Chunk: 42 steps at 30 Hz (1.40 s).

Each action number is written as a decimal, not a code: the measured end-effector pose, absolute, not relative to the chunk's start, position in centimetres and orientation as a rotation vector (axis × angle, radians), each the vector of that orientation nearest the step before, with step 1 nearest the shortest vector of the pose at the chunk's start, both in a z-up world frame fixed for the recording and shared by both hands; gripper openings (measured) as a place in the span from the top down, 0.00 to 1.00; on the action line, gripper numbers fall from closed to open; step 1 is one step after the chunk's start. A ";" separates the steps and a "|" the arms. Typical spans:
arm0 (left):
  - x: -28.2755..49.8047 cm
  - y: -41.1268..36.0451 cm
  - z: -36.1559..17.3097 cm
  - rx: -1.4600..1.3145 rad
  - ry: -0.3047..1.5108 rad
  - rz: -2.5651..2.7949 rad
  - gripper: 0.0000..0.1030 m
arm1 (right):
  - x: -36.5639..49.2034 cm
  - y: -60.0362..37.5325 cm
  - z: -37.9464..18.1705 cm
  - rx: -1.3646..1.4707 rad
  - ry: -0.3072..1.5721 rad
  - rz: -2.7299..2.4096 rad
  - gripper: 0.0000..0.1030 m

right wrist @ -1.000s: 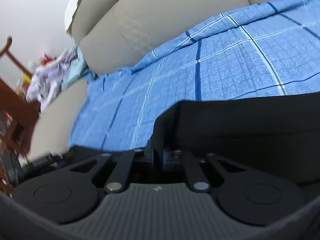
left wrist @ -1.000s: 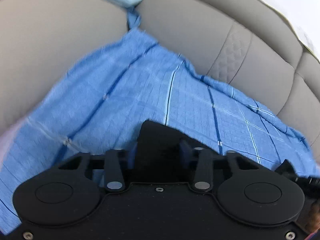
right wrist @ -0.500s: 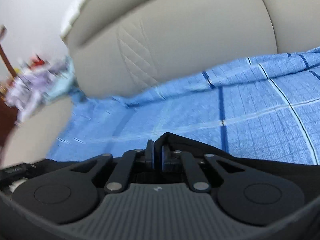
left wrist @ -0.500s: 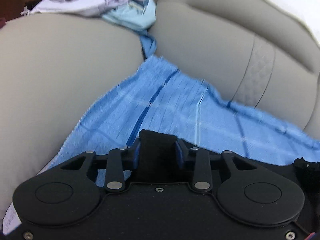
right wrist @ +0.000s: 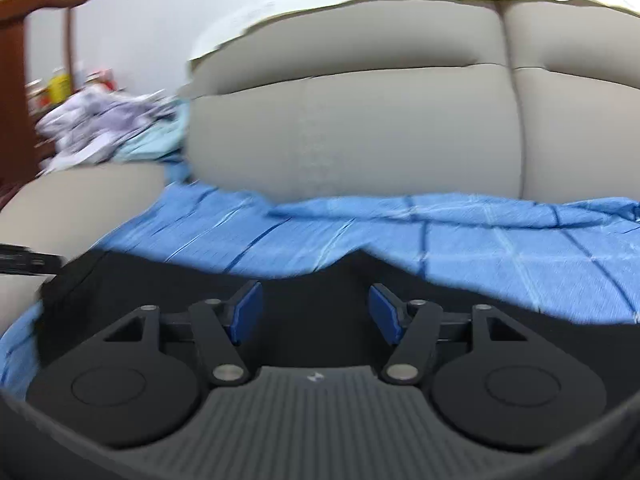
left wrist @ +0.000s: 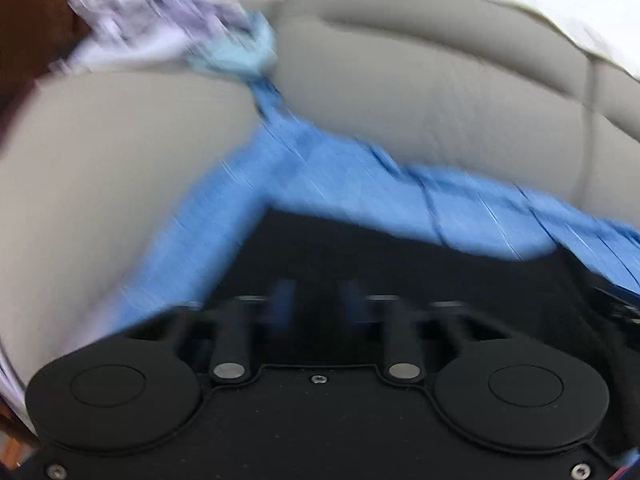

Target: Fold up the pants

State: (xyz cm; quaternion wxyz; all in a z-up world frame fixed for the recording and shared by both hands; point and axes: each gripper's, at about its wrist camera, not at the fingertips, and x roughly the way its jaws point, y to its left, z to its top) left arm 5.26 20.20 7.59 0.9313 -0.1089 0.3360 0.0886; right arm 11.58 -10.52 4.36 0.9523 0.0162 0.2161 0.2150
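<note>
The black pants lie flat on a blue checked sheet on a beige sofa. They fill the lower middle of the left wrist view and also show in the right wrist view. My left gripper is open just above the pants, with nothing between its blue pads; the view is blurred. My right gripper is open over the pants' near edge, its blue pads wide apart and empty.
The sofa backrest rises behind the sheet, and a beige armrest stands to the left. A pile of light clothes lies beyond the armrest. Dark wooden furniture stands at the far left.
Both grippers were shut on the black pants and have now opened, letting them go. Both cameras have tilted up, so more of the backrest shows.
</note>
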 end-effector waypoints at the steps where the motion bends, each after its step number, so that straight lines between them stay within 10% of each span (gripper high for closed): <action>1: 5.0 19.4 6.8 -0.218 0.713 0.162 0.84 | 10.6 -10.5 4.0 0.028 0.447 0.451 0.28; 21: 5.7 15.4 3.8 -0.008 0.824 0.316 0.84 | 7.0 -42.3 0.5 0.187 0.551 -0.382 0.42; 29: 7.1 15.0 4.1 0.015 0.854 0.364 0.84 | 3.7 -57.7 -0.8 0.322 0.539 -0.812 0.32; 42: 10.2 5.6 11.0 0.024 0.646 0.058 0.75 | 9.1 -49.7 2.9 0.247 0.579 -0.391 0.36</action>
